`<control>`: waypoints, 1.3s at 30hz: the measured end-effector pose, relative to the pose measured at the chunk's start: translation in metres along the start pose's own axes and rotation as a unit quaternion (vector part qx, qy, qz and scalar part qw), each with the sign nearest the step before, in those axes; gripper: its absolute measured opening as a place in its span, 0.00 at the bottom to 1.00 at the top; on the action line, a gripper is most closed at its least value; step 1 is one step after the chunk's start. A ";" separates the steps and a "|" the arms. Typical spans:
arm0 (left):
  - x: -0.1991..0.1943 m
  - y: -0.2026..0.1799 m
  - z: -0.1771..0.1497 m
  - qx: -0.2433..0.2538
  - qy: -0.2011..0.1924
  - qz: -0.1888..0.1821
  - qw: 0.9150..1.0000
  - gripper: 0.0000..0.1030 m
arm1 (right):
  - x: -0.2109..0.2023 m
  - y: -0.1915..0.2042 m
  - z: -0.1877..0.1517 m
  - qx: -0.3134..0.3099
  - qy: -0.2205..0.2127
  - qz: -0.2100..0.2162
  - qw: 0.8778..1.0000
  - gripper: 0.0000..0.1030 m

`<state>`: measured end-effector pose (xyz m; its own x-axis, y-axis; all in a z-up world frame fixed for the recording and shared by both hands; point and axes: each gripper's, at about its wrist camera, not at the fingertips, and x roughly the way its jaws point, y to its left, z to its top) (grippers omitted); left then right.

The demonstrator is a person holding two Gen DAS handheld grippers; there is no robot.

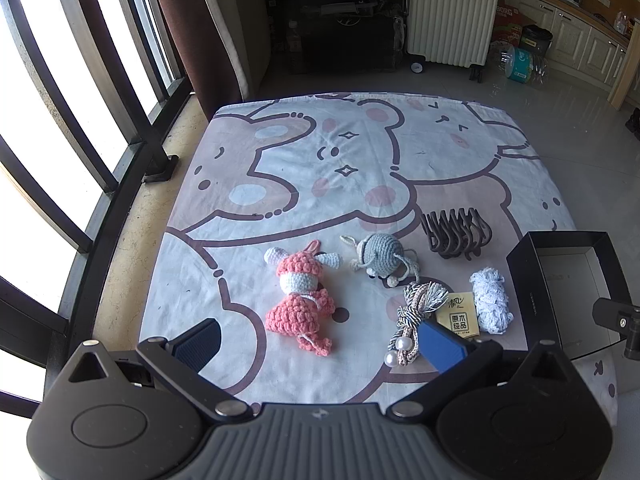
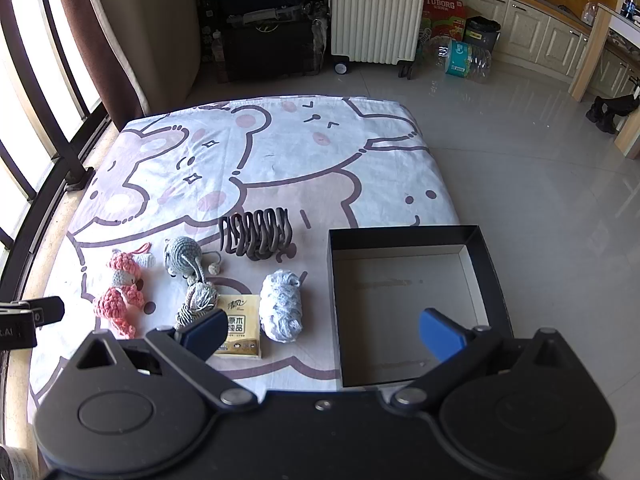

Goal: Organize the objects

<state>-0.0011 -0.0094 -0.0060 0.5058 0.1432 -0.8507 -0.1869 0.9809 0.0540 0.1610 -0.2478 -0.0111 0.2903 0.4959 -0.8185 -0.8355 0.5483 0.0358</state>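
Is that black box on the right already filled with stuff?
Empty. The black box shows only its bare pale floor; the toys and other items lie outside it on the sheet.

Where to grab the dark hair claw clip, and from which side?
Probably from above, fingers closing across the hair claw clip at its middle. It lies flat and alone on the sheet, teeth curving up, so the long body gives two opposed sides. The right gripper is open and nearer.

Glossy tiled floor [image 2: 520, 160]; barred window [image 1: 60, 100] left, bright daylight; cream cabinets [image 2: 532, 32] right; ribbed suitcase [image 2: 376, 12] behind.
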 end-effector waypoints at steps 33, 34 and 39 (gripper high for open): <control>0.000 0.000 0.000 -0.010 0.002 0.006 1.000 1.00 | 0.000 -0.001 0.000 -0.005 0.002 0.006 1.000 1.00; 0.000 0.001 0.000 -0.010 0.002 0.006 1.000 1.00 | 0.000 0.000 0.000 -0.005 0.002 0.006 1.000 1.00; 0.000 0.001 0.000 -0.013 0.002 0.008 1.000 1.00 | 0.000 0.001 -0.001 -0.006 0.002 0.007 1.000 1.00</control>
<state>-0.0009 -0.0087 -0.0056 0.4991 0.1580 -0.8520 -0.2173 0.9746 0.0535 0.1600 -0.2478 -0.0118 0.2762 0.5011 -0.8202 -0.8453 0.5327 0.0408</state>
